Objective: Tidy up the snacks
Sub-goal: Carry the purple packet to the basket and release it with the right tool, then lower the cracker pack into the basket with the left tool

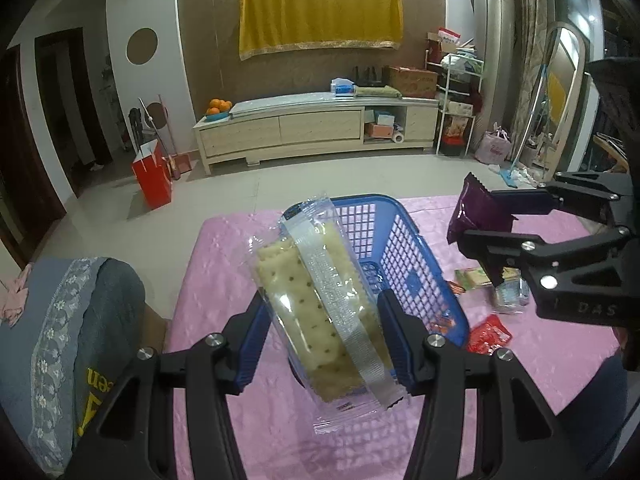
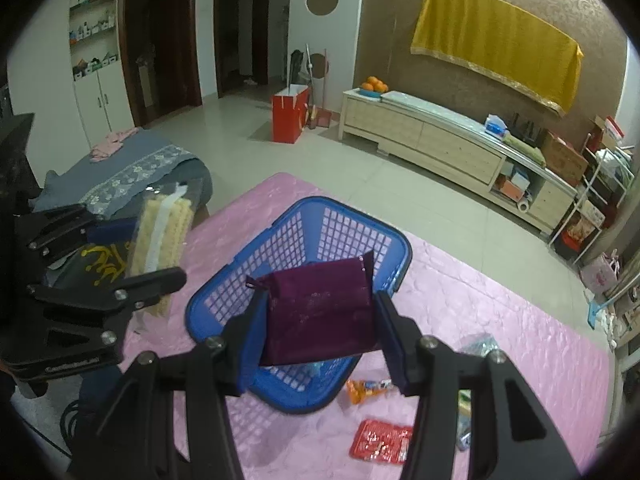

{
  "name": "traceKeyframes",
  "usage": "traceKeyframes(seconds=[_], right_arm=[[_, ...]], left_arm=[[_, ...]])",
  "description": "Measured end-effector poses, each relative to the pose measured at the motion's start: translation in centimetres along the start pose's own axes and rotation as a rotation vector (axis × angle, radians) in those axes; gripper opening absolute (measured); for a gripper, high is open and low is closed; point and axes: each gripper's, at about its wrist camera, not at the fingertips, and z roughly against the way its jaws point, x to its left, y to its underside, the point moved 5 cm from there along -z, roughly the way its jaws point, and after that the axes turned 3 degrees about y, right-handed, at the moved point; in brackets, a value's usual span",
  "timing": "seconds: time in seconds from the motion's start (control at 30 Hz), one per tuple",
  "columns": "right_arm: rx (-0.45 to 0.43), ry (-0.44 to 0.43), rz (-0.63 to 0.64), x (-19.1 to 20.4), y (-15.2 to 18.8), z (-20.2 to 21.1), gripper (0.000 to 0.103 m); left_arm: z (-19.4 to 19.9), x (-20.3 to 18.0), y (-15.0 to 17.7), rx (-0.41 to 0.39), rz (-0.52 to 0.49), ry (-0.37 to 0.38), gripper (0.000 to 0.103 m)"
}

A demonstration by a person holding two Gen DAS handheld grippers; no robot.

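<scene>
My left gripper (image 1: 322,340) is shut on a clear packet of pale crackers (image 1: 320,304), held above the near rim of the blue mesh basket (image 1: 404,256). The same packet (image 2: 160,256) shows at the left of the right wrist view, clamped in the left gripper (image 2: 132,252). My right gripper (image 2: 316,332) is shut on a dark purple snack packet (image 2: 320,312), hanging over the blue basket (image 2: 340,228). In the left wrist view that purple packet (image 1: 476,216) sits in the right gripper (image 1: 486,220), to the right of the basket.
The basket stands on a pink tablecloth (image 2: 500,320). Loose snacks lie on the cloth: a red packet (image 2: 380,440), an orange one (image 2: 366,388), a clear wrapper (image 2: 478,346). A grey-blue covered seat (image 1: 60,340) stands left of the table. Beyond is tiled floor and a low cabinet (image 1: 316,128).
</scene>
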Motion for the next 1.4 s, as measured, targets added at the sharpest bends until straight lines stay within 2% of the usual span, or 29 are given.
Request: traceKeyframes(seconds=[0.17, 0.43, 0.6, 0.63, 0.7, 0.73, 0.77, 0.83, 0.93, 1.4], right_arm=[[0.035, -0.034, -0.006, -0.8, -0.6, -3.3, 0.057], [0.105, -0.001, 0.047, -1.4, -1.0, -8.5, 0.057], [0.11, 0.035, 0.067, -2.0, -1.1, -10.4, 0.058], [0.11, 0.038, 0.064, -2.1, -1.1, -10.8, 0.059], [0.108, 0.06, 0.066, -2.3, -1.1, -11.5, 0.07], [0.112, 0.077, 0.069, -2.4, -1.1, -11.8, 0.082], [0.11, 0.092, 0.074, -2.4, -1.0, -12.0, 0.089], [0.092, 0.133, 0.066, -2.9, -0.7, -11.8, 0.091], [0.102, 0.101, 0.027, -3.2, -0.2, -11.1, 0.095], [0.097, 0.047, -0.079, -4.8, 0.2, -8.2, 0.095]], left_arm=[[-2.0, 1.0, -0.5, 0.017, 0.014, 0.002, 0.051], [-5.1, 2.2, -0.1, 0.065, 0.039, -0.015, 0.051], [-6.1, 3.0, 0.6, 0.094, 0.063, -0.021, 0.052], [-6.2, 3.2, 0.5, 0.095, 0.063, -0.025, 0.052], [-6.4, 3.2, 0.4, 0.095, 0.071, -0.029, 0.051], [-6.5, 3.2, 0.4, 0.096, 0.076, -0.031, 0.052], [-6.6, 3.3, 0.3, 0.096, 0.078, -0.033, 0.051], [-6.8, 3.3, 0.2, 0.1, 0.077, -0.035, 0.051], [-6.8, 2.9, 0.3, 0.101, 0.068, -0.032, 0.052], [-7.0, 1.6, -1.2, 0.092, 0.022, -0.01, 0.051]])
